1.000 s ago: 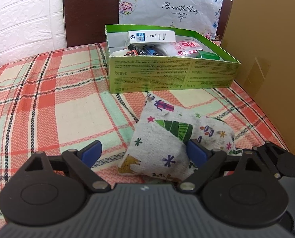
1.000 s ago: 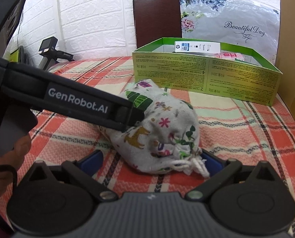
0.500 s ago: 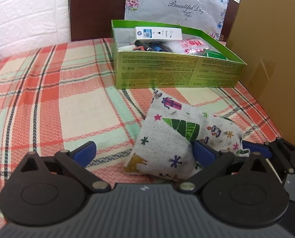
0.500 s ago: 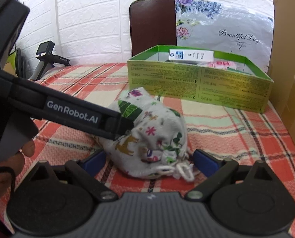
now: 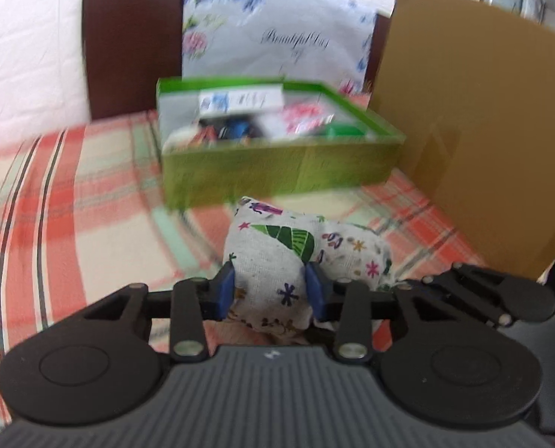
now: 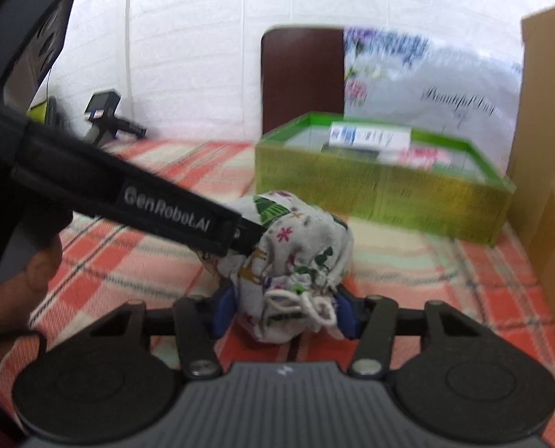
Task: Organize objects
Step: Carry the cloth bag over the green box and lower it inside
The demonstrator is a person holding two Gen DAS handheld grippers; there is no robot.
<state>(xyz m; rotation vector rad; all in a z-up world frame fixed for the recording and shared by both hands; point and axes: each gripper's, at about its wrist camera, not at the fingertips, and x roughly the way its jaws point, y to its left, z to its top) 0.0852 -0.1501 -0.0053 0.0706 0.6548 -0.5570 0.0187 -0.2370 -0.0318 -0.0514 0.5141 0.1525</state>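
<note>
**Pouch pinched at both ends, box straight ahead**

Printed drawstring pouch point(image 5: 277, 261) is lying on the plaid-covered table point(image 5: 72, 231), long axis running across between the two tools. Left tool point(image 5: 270, 291) is closing on the plain end, pads pressing cloth. Right tool point(image 6: 283, 310) is closing on the gathered cord end, pouch between its pads too. Green box point(image 5: 277, 164) is sitting just beyond the pouch, open top facing up, already part full. Likely next move: lifting and carrying forward over the near wall, both ends together.
</note>
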